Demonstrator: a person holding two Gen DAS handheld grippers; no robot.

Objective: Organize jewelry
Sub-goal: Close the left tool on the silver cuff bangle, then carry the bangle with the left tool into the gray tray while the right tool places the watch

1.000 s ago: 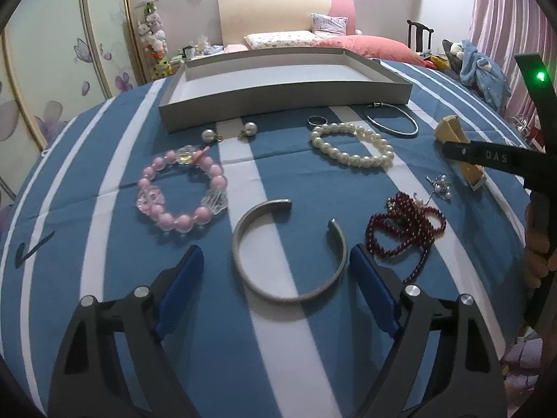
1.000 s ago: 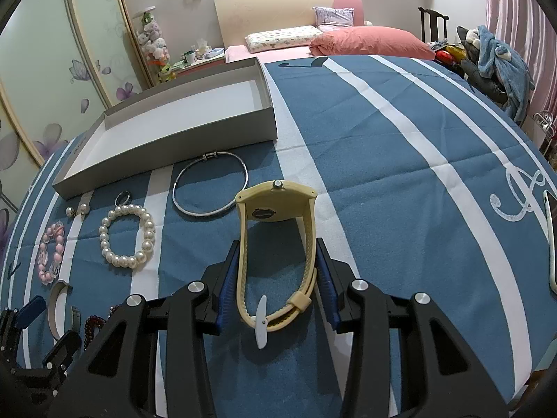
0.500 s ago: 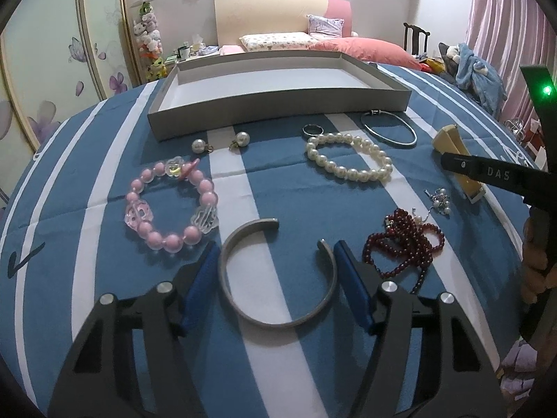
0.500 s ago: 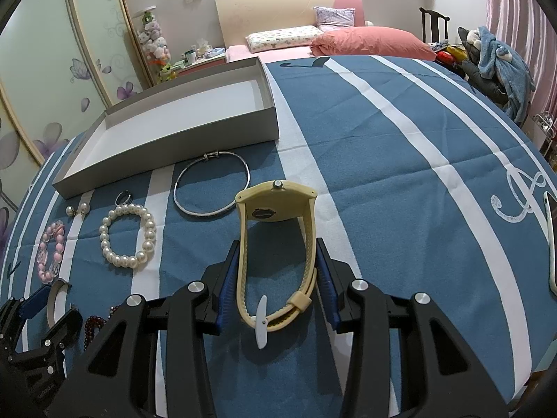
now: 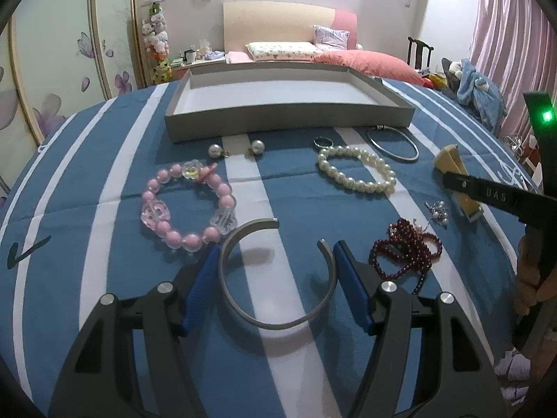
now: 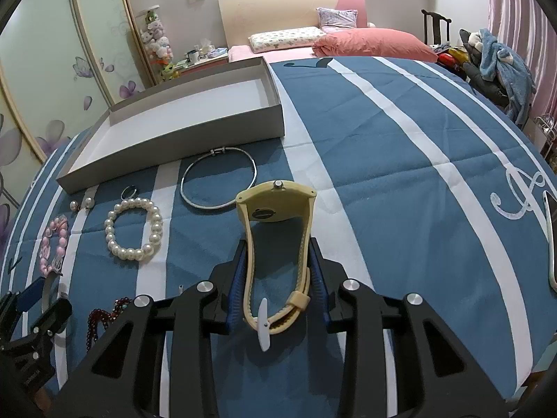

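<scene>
My left gripper [image 5: 276,249] is shut on a silver open cuff [image 5: 278,324]; both blue pads press its sides and it hangs just above the striped sheet. My right gripper [image 6: 277,245] holds a cream watch [image 6: 275,205] by its strap, and its jaws are closing with both pads against the band. The grey tray [image 5: 289,122] lies beyond, white inside with nothing in it. Between it and the left gripper lie a pink bead bracelet [image 5: 163,233], a pearl bracelet [image 5: 348,181] and a dark red bead strand [image 5: 407,254].
A thin silver bangle [image 6: 219,205], a ring [image 5: 323,142], two pearl earrings [image 5: 257,146] and small drop earrings [image 5: 439,209] lie on the blue striped bedsheet [image 6: 400,181]. A phone [image 6: 550,237] rests at the right edge. Pillows and the headboard are behind the tray.
The left jaws came in from wide onto the silver cuff and the view drew nearer to it. The right jaws narrowed on the watch strap, squeezing it slimmer.
</scene>
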